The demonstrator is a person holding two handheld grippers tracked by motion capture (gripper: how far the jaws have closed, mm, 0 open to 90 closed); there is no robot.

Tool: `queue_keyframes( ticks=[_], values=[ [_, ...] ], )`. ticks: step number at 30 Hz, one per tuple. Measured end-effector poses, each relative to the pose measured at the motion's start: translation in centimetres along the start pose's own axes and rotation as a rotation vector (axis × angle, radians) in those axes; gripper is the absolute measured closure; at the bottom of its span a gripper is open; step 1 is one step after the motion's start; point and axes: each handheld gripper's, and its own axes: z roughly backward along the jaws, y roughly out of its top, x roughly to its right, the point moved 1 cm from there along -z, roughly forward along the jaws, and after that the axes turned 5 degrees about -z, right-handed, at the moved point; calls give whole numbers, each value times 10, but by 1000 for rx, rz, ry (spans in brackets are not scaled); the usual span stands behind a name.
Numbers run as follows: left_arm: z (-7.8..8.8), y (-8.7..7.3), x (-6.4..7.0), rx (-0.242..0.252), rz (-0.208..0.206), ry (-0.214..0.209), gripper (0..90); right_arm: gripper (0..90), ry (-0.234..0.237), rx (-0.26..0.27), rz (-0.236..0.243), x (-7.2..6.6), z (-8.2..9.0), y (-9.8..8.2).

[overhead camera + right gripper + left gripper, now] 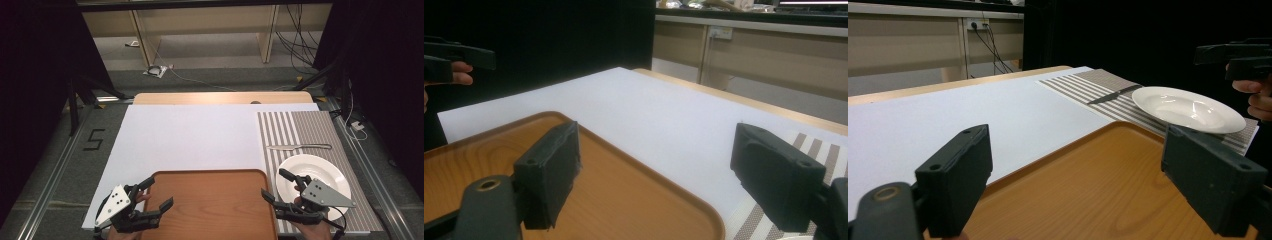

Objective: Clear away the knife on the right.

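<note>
Both pairs of jaws stand wide apart with nothing between them. The left gripper (158, 192) hovers over the near left corner of the rectangular brown wooden tray (215, 210), and the right gripper (277, 185) hovers at the tray's near right corner, just beside the round white ceramic plate (325, 170).

**Location.** The tray lies flat at the near edge of the white table cover (190, 135), between the two grippers. The plate sits on the striped grey-and-white placemat (300, 125) to the right of the tray. A metal table knife (300, 146) lies on the mat just beyond the plate.

**Handling, tray.** The tray appears rigid and of moderate weight. Its surface looks smooth and varnished, so the pads may slip on it. The low raised rim (1108, 127) is the likely grip point: one jaw inside the rim, one outside, on each short side. An uneven lift from the two sides would tilt it.

**Handling, plate.** The plate is stiff, glazed, slippery and breakable. Its thin outer rim (1228, 125) is the only part the jaws can close on, and a one-sided grip would let it droop.

**Contents.** The tray holds nothing, and the plate holds nothing. Both the plate and the knife rest on the mat, apart from each other.
</note>
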Motion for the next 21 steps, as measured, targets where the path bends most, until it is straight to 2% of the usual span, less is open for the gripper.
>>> queue_keyframes(
  ticks=[21],
  values=[
    [0,0,0,-1,0,1,130,211,-28,1,24,5,1,2]
  ],
)
